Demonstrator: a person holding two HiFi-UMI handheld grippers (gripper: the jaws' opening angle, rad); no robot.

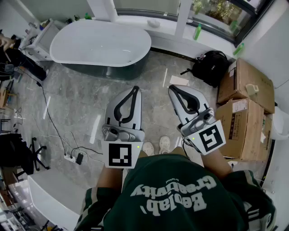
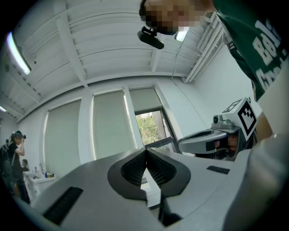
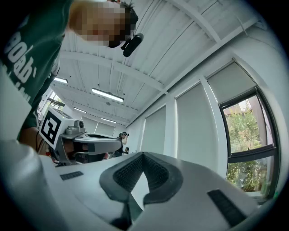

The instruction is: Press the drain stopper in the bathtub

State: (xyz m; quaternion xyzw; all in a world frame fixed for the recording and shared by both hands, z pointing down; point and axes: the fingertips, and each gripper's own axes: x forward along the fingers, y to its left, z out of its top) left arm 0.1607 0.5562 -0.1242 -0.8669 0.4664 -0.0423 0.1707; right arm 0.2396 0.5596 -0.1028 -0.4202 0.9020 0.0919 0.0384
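White oval tub (image 1: 100,41) w/ dark outer wall, on floor (image 1: 81,101) nr window (image 1: 216,11).

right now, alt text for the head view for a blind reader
A person in a green shirt holds the left gripper and right gripper side by side, both shut and empty, aimed toward a white bathtub across a grey floor. Cardboard boxes and a black backpack sit at right.

White print on green shirt (image 1: 180,198), upside down, roughly "Beolab' Creativity"
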